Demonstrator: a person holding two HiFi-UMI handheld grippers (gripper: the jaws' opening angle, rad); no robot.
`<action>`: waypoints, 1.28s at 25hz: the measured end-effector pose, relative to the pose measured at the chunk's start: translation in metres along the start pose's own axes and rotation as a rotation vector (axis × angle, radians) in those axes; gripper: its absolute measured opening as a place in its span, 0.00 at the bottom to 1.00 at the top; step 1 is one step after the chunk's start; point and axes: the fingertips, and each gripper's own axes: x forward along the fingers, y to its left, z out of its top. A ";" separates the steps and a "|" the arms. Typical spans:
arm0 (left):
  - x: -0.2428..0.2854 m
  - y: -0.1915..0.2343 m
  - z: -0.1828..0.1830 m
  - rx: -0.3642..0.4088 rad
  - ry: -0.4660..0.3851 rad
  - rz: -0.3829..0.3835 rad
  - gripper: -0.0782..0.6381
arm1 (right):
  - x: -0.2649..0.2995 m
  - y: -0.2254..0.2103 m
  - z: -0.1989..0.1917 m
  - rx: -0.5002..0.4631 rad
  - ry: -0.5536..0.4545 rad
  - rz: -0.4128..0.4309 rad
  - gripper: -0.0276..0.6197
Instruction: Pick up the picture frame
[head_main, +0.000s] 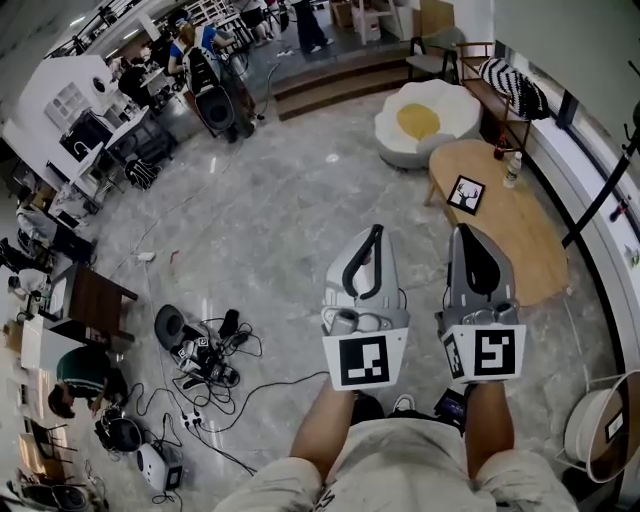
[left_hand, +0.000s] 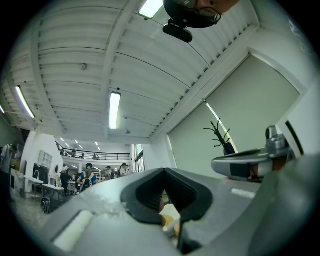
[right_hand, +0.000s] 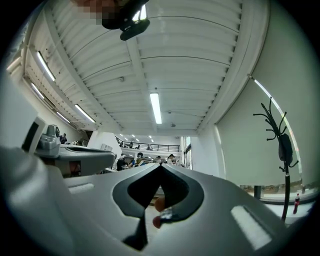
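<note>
The picture frame (head_main: 466, 194), black with a white deer drawing, stands on the oval wooden table (head_main: 530, 250) ahead to the right. My left gripper (head_main: 374, 235) and right gripper (head_main: 466, 234) are held side by side in front of me, short of the table, both shut with nothing between the jaws. In the left gripper view the closed jaws (left_hand: 162, 172) point slightly upward at the ceiling, and the right gripper (left_hand: 250, 162) shows beside them. The right gripper view has its shut jaws (right_hand: 160, 167) tilted up the same way.
A bottle (head_main: 513, 170) stands on the table near the frame. A white egg-shaped seat (head_main: 425, 122) lies beyond the table. Cables and gear (head_main: 200, 355) litter the marble floor at left. A coat rack (right_hand: 280, 145) stands by the right wall. People sit at desks far left.
</note>
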 end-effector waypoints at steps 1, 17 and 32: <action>0.001 -0.004 0.001 0.001 0.000 0.000 0.12 | -0.002 -0.004 0.000 0.002 0.000 0.000 0.05; 0.044 -0.008 -0.023 -0.026 0.000 -0.035 0.12 | 0.028 -0.028 -0.024 -0.027 0.018 -0.030 0.05; 0.168 0.094 -0.062 -0.068 -0.042 -0.062 0.12 | 0.187 -0.016 -0.060 -0.073 0.030 -0.057 0.05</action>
